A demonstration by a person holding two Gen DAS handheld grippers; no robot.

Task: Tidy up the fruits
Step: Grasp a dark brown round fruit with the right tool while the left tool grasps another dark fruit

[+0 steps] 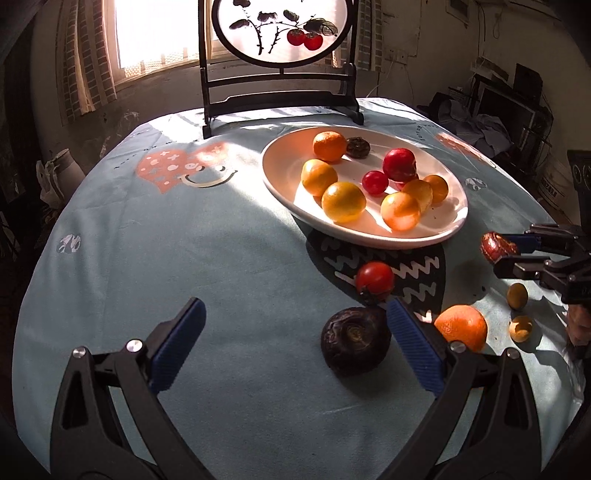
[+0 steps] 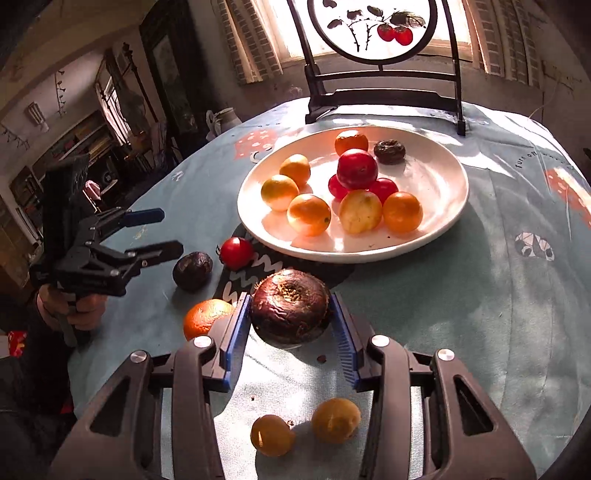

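Observation:
A white plate [image 1: 280,184] [image 2: 443,177] holds several orange, yellow and red fruits and one dark wrinkled fruit. My right gripper [image 2: 291,310] is shut on a dark wrinkled round fruit [image 2: 291,305], held above the table; it also shows in the left wrist view [image 1: 496,246]. My left gripper [image 1: 295,317] is open and empty, just above the cloth. A dark purple fruit [image 1: 354,338] [image 2: 192,269] lies beside its right finger. A red tomato [image 1: 375,277] [image 2: 236,252] and an orange [image 1: 461,326] [image 2: 205,315] lie near.
Two small yellow fruits [image 2: 271,435] [image 2: 335,419] lie on the blue tablecloth [image 1: 184,258] under my right gripper. A dark wooden stand with a round painted screen [image 1: 280,33] stands at the table's far edge behind the plate.

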